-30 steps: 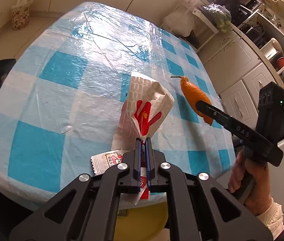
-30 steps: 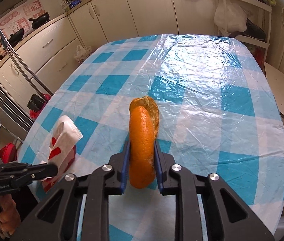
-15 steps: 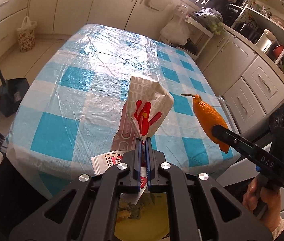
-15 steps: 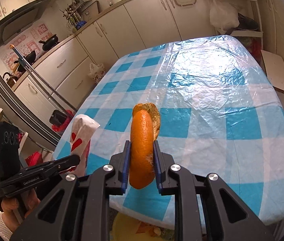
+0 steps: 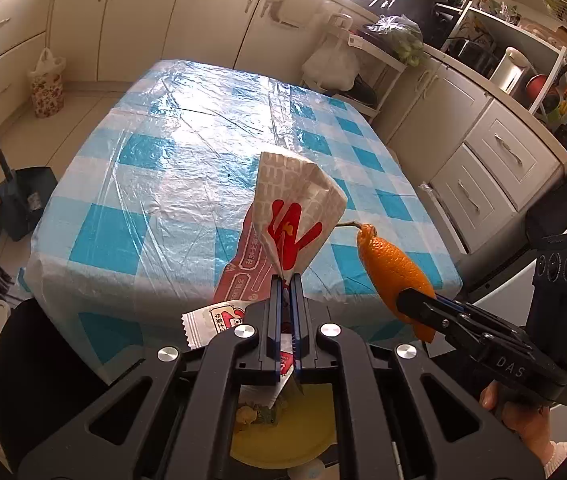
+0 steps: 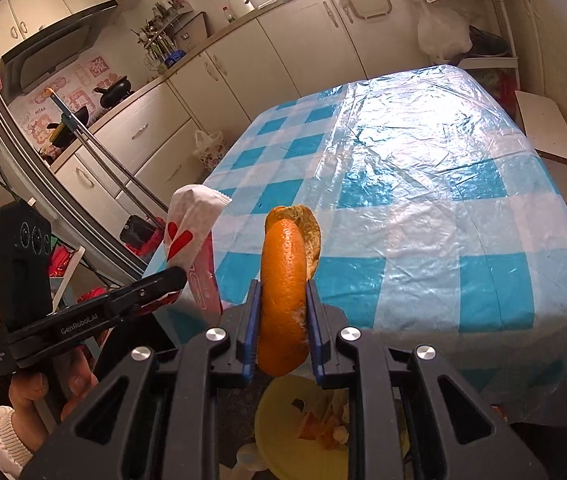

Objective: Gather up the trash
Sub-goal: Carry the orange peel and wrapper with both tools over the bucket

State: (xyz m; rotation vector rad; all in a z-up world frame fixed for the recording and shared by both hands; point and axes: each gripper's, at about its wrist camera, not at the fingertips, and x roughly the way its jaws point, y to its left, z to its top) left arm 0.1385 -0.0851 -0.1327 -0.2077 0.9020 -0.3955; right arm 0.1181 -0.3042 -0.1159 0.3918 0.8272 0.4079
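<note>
My left gripper [image 5: 287,284] is shut on a bunch of snack wrappers [image 5: 295,208], white and red paper, held in the air off the near edge of the table. My right gripper [image 6: 281,288] is shut on an orange peel [image 6: 283,276], also off the near edge. Each shows in the other view: the peel [image 5: 395,272] to the right of the wrappers, the wrappers [image 6: 191,232] to the left of the peel. A yellow bin [image 5: 283,432] with scraps inside sits on the floor below both grippers; it also shows in the right wrist view [image 6: 299,436].
The table [image 5: 187,160] has a blue and white checked cloth under clear plastic. Kitchen cabinets [image 5: 483,168] run along the right and back. A white stool [image 6: 547,136] stands at the table's far right. A dustpan [image 5: 27,200] stands on the floor left.
Both grippers have drawn back from over the table and lifted, each with its load. The yellow bin has come into view below them.
</note>
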